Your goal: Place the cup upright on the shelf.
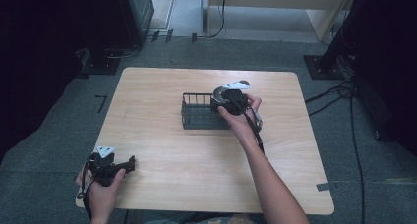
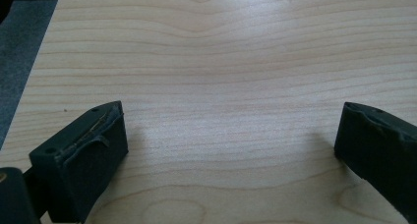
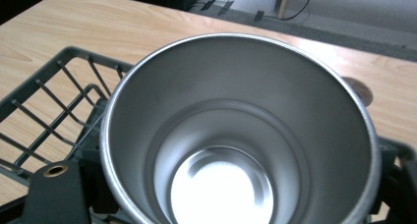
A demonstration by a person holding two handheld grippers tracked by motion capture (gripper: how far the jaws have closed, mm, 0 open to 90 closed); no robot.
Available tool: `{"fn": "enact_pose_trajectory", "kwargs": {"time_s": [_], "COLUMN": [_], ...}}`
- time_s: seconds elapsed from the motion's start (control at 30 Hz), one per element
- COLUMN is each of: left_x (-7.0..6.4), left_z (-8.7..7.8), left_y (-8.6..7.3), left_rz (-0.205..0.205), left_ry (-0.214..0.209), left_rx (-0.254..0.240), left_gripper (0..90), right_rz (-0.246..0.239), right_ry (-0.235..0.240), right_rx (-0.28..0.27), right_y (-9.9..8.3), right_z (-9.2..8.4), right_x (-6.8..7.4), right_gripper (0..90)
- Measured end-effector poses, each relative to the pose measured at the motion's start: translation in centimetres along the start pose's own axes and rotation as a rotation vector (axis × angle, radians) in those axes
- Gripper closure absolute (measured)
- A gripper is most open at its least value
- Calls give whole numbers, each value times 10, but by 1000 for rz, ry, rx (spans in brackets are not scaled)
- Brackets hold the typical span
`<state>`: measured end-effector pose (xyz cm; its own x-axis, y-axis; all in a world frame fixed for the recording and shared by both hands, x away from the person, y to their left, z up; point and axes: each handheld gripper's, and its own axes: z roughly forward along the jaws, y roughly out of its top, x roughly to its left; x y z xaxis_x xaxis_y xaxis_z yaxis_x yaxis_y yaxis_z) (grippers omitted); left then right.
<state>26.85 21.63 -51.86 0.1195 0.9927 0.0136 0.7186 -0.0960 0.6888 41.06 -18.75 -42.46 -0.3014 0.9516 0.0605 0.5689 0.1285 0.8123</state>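
The right claw (image 1: 231, 100) hangs over the right end of a dark wire basket (image 1: 195, 117) that sits in the middle of the wooden bench (image 1: 196, 160), and a steel cup (image 3: 241, 130) stands upright between its jaws, its open mouth facing up into the right claw's own camera. Dark jaw parts press close on both sides of the cup's rim, so the claw appears clenched on it, the cup's polished bottom shining bright inside. Below and to the left of the cup, the basket's thin bars spread out over the wood; I cannot tell whether the cup's base touches the basket floor. Well apart from all this, the left claw (image 1: 129, 163) rests at the near left corner of the bench in the person's left hand (image 1: 105, 187), pointing right across the boards. Its two black jaws stand wide apart, released, with bare wood grain ahead of them and between them.
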Motion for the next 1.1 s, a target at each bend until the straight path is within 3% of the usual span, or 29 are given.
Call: {"fn": "enact_pose_trajectory", "kwargs": {"time_s": [0.5, 0.63, 0.77, 1.1], "left_x": [0, 0, 0, 0], "left_z": [0, 0, 0, 0], "left_y": [0, 0, 0, 0], "left_rz": [0, 0, 0, 0], "left_ry": [0, 0, 0, 0], "left_rx": [0, 0, 0, 0], "left_gripper": [0, 0, 0, 0], "right_rz": [-26, -35, -26, -4], "right_ry": [-35, -54, -25, 3], "right_rx": [66, 46, 34, -22], "right_y": [-8, -7, -5, 2], "right_z": [8, 6, 2, -27], "right_x": [4, 6, 4, -3], "right_gripper": [158, 104, 25, 0]}}
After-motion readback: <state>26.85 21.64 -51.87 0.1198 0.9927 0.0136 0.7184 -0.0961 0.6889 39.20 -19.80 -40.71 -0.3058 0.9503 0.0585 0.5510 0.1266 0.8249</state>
